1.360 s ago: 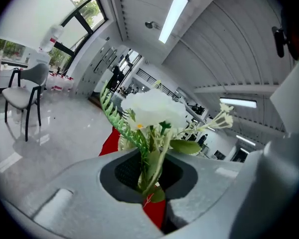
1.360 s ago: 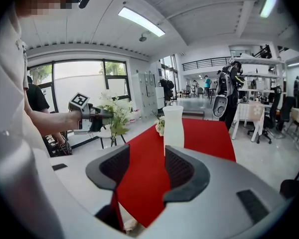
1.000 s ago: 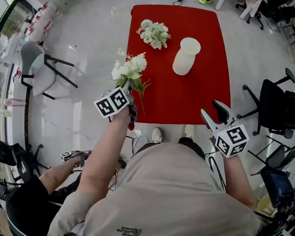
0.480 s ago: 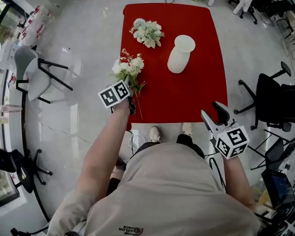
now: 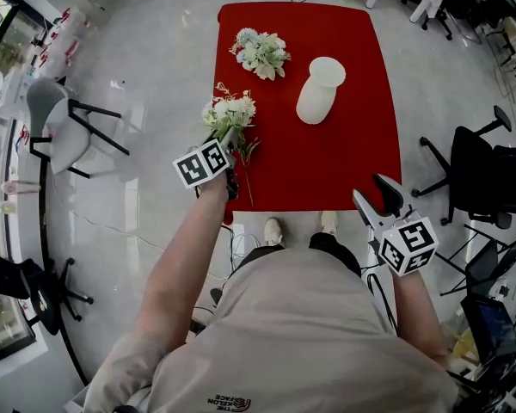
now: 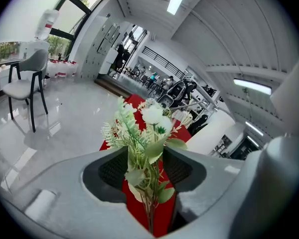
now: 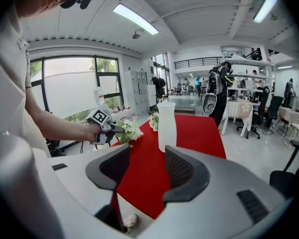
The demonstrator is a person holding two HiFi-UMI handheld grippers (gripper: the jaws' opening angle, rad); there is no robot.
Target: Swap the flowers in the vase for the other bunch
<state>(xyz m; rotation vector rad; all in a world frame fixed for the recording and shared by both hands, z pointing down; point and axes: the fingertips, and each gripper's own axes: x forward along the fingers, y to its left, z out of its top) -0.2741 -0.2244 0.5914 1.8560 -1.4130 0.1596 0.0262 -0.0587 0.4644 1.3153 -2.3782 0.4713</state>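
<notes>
Counted one vase upright on the red table and two bunches: far bunch lying near it, near bunch at the left edge, loose between left gripper jaws just opened. Saw right gripper gaping, empty.

The fingers of my left gripper have just been opening; the white flower bunch stands between them, over the red surface.
</notes>
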